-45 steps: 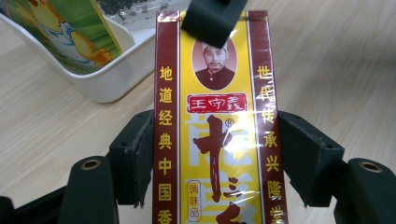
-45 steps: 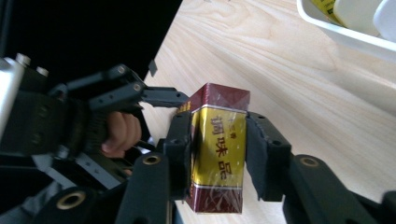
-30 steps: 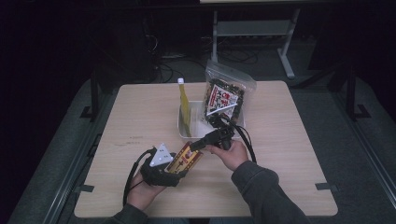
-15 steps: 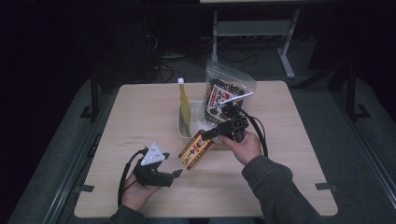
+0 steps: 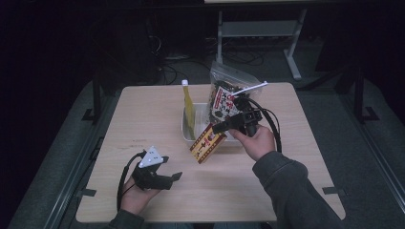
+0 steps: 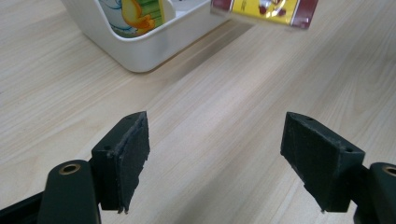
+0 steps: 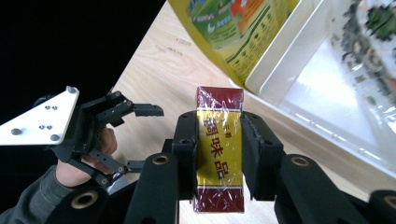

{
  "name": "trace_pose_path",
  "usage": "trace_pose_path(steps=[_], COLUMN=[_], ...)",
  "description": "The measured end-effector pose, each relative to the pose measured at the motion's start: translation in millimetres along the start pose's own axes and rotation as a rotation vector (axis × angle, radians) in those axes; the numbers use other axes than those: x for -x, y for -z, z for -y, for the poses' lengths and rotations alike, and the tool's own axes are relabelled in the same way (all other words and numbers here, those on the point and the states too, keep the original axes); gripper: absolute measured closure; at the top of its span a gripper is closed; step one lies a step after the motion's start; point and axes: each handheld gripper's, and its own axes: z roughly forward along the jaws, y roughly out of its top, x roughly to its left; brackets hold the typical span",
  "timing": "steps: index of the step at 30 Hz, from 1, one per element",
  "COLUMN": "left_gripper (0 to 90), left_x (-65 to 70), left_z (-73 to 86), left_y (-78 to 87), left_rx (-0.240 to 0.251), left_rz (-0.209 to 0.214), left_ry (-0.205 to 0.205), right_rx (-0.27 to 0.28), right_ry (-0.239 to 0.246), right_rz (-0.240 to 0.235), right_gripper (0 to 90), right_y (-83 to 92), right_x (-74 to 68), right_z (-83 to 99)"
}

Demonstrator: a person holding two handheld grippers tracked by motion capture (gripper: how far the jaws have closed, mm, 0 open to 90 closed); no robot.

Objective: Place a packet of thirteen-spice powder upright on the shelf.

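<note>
High view: right gripper raised above table centre, forearm slanting in from near right corner, jaws clamped on red-and-yellow box. Box hangs tilted, off tabletop, just in front of white tray. Tray holds yellow pouch and clear bag, both upright. Left gripper rests near front edge, left of centre, jaws wide apart, nothing between. Bare wood between the two grippers and along left edge.
</note>
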Motion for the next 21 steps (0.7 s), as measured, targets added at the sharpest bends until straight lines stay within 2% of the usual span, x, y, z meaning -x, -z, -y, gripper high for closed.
trace_pose_path(steps=[9,12,21], left_gripper=[23.2,23.1,23.0], left_x=[-6.6,-7.7,-9.1], left_z=[4.1,5.0,6.2], left_y=[1.1,1.0,0.5], left_rx=[-0.004,-0.003,-0.008], left_rz=[-0.007,-0.007,-0.008], left_ry=[0.02,0.026,0.034], right_rx=[0.032,0.04,0.055], right_ry=[-0.023,-0.026,-0.039], right_rz=[0.059,0.087,0.13], right_gripper=[68.5,68.5,68.4], right_y=[11.9,12.7,10.7], right_x=[2.8,3.3,1.0], right_z=[-11.1,-15.6,-31.9])
